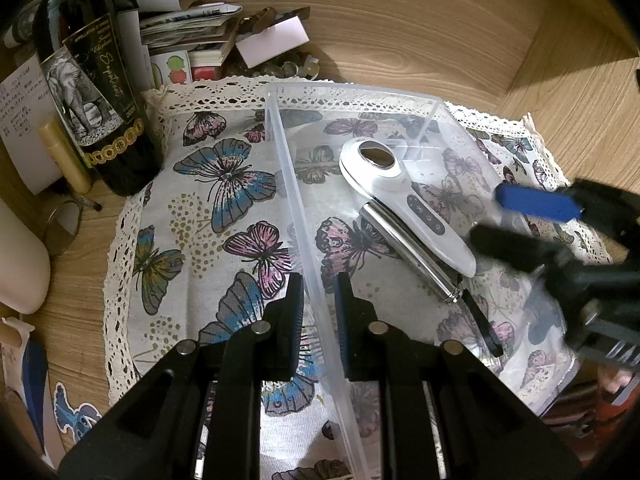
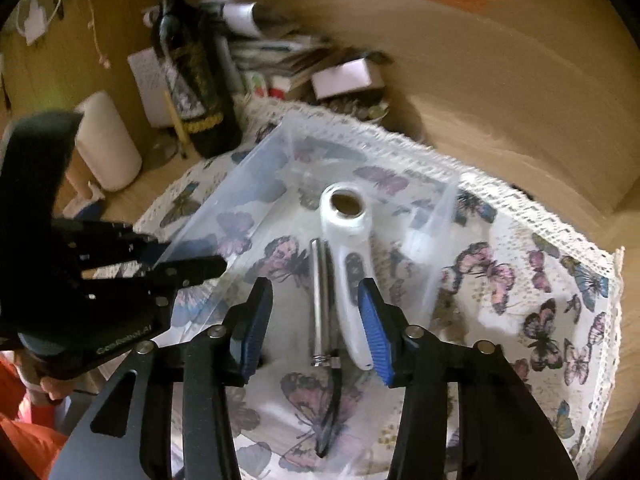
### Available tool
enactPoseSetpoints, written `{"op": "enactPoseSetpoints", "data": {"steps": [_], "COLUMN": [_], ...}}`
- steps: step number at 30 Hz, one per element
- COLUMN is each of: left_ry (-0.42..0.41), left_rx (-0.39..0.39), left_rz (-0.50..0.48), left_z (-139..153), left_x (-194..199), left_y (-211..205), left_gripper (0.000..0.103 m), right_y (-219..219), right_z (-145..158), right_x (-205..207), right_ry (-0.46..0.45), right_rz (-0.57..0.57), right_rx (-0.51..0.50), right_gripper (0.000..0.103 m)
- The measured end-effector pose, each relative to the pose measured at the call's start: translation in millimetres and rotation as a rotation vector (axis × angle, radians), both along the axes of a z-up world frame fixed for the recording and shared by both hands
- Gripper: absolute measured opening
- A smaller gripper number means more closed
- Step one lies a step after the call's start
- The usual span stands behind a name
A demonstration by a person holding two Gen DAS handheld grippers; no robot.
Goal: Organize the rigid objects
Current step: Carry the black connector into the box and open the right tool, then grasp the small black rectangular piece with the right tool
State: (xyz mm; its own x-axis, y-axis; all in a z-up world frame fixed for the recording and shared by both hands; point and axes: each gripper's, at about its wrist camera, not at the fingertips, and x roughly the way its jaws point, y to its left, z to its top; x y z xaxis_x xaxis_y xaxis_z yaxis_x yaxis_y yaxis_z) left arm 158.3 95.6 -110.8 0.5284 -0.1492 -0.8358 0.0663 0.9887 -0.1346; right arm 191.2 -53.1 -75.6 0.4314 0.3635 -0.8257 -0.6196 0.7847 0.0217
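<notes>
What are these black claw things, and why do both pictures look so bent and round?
No robot here: a person holds a hand-held gripper in each hand, each with a wide-angle camera looking along its two fingers, which bends the view. One picture is from the left hand-held gripper, the other from the right hand-held gripper. A clear plastic box sits on a butterfly cloth on a wooden table. The left one is shut on the box's wall. Inside the box lie a white handheld device and a metal rod. The right one's jaws stand apart around these, pressing on neither. A dark bottle stands beside the cloth.
</notes>
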Motion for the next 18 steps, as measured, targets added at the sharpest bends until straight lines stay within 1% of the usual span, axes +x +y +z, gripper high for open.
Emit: {"op": "enactPoseSetpoints", "data": {"steps": [3, 7, 10, 14, 18], "left_ry": [0.000, 0.000, 0.000, 0.000, 0.001], "left_rx": [0.000, 0.000, -0.001, 0.000, -0.001], "left_rz": [0.000, -0.001, 0.000, -0.001, -0.001], "left_z": [0, 0, 0, 0, 0], "left_x": [0, 0, 0, 0, 0], "left_y": [0, 0, 0, 0, 0], "left_gripper": [0.015, 0.015, 0.015, 0.015, 0.015], "right_y": [-12, -34, -49, -69, -83], "right_z": [15, 34, 40, 35, 12], "right_x": [2, 4, 7, 18, 30], "right_ry": [-0.046, -0.113, -0.141, -0.122, -0.068], "right_rz": [-0.042, -0.112, -0.165, -0.223, -0.262], "right_rx": [0.017, 0.038, 0.032, 0.028, -0.023], "right_gripper": [0.043, 0.051, 0.051, 0.051, 0.051]}}
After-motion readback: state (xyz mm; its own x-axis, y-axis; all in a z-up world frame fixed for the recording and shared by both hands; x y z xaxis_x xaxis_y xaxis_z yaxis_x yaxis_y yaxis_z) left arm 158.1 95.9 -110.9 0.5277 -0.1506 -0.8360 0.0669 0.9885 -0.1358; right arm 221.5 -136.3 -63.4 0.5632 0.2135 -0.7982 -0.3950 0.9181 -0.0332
